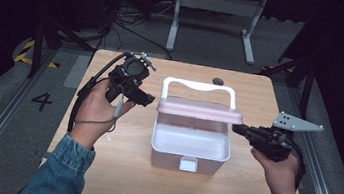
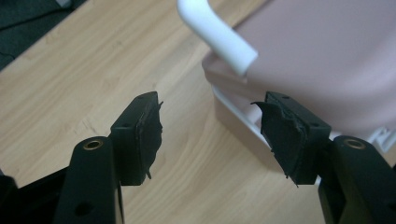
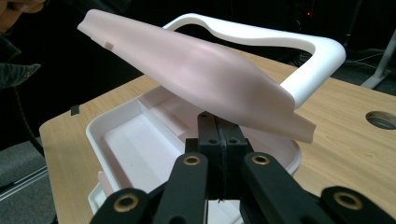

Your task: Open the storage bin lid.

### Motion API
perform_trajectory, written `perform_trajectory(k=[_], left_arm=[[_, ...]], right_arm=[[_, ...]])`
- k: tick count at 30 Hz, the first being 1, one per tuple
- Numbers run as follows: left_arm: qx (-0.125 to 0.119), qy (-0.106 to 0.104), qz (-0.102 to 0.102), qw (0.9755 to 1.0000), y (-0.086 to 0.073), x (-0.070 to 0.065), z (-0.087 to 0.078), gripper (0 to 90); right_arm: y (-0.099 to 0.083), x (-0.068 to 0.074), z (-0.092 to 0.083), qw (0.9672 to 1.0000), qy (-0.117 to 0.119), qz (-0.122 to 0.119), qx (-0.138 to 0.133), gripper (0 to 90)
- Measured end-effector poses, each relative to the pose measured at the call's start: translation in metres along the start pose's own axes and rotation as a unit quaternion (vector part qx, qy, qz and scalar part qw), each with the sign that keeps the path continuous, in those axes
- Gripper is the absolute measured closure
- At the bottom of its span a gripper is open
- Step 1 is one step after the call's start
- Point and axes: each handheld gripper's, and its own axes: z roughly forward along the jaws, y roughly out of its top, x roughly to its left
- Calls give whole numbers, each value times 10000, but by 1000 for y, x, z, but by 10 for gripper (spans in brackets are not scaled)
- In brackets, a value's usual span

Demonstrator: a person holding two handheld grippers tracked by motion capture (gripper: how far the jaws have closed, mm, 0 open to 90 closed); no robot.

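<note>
Pinching together under the lifted pink lid [image 3: 196, 74], the right claw [image 3: 218, 140] has its jaws pressed flat against each other, their tips at the lid's near edge; whether they clamp that edge or only sit beneath it cannot be told. From this claw outward, the lid rises tilted over the open pink box [image 1: 190, 147], whose white inner tray [image 3: 140, 135] with its divider lies exposed just beyond the jaws. A white handle [image 3: 280, 37] arches past the lid's far side. In the high view the right claw [image 1: 239, 129] meets the box's right rim, with bare desk [image 1: 249, 188] behind the hand.

The left claw [image 2: 210, 135] stands spread wide, nothing between its worn pads [image 2: 149, 135], bare wood showing through the gap. Just ahead of it and to its right sit the box's corner and one end of the white handle. In the high view the left claw [image 1: 145, 99] hovers just beside the lid's left end, open desk lying behind and to its left toward the edge.
</note>
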Motion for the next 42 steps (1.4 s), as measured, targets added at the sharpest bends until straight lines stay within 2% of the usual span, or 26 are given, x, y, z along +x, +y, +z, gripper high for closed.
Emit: perform_trajectory(k=[6, 12, 14, 16, 25, 30, 32, 36, 42], left_arm=[[194, -51, 55, 9998, -21, -4, -1, 396], [253, -115, 38, 9996, -33, -6, 5, 393], [205, -230, 35, 9995, -35, -8, 8, 391], [165, -252, 123, 9995, -37, -12, 12, 385], [107, -376, 166, 9991, -30, -15, 25, 379], [78, -277, 210, 9994, -27, -12, 32, 351], [125, -282, 150, 9994, -24, -9, 36, 352], [-61, -335, 131, 9993, -19, -7, 35, 351], [-295, -332, 184, 9988, -10, -10, 30, 314]], right_arm=[[3, -2, 1, 9999, 23, 158, 16, 900], [6, -3, 4, 10000, -32, 83, 1, 900], [7, -4, 6, 10000, -65, 20, -15, 900], [10, -5, 7, 9999, -125, -44, -66, 900], [15, -11, 11, 9997, -154, -22, -185, 900], [16, -12, 12, 9997, -141, -17, -213, 900], [17, -13, 12, 9997, -135, 10, -202, 900], [18, -15, 10, 9997, -159, 106, -175, 900], [20, -15, 10, 9996, -155, 157, -168, 900]])
